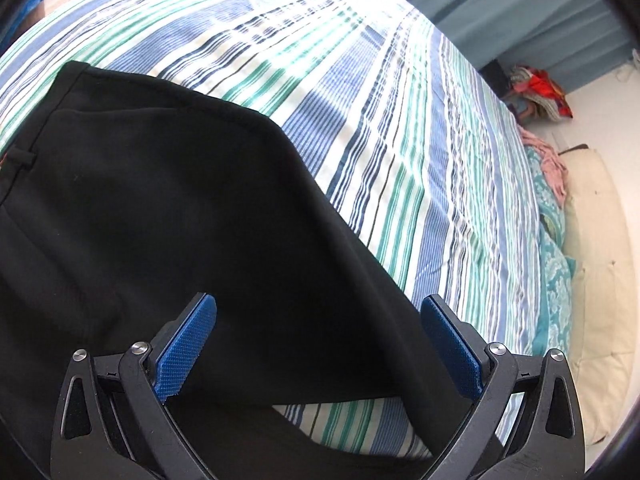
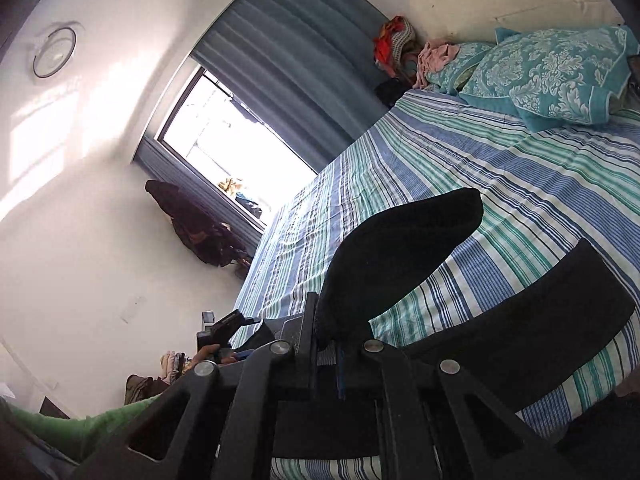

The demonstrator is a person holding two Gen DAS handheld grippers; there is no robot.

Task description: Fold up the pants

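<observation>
Black pants [image 1: 160, 200] lie spread on the striped bed sheet [image 1: 400, 120], with the waistband and a belt loop at the left edge of the left wrist view. My left gripper [image 1: 319, 302] hovers over the pants with its blue pads [image 1: 188, 344] wide apart, open, and nothing between them. My right gripper [image 2: 326, 344] is shut on a fold of the black pants [image 2: 400, 248] and holds it lifted off the striped sheet [image 2: 500, 168]. Another dark stretch of the pants [image 2: 540, 340] lies flat on the bed to the right.
Teal patterned pillows [image 2: 552, 76] and a pile of clothes [image 2: 396, 40] sit at the head of the bed by a blue curtain [image 2: 288, 48]. A bright window [image 2: 224, 132] lies beyond. A green sleeve [image 2: 60, 424] shows at lower left.
</observation>
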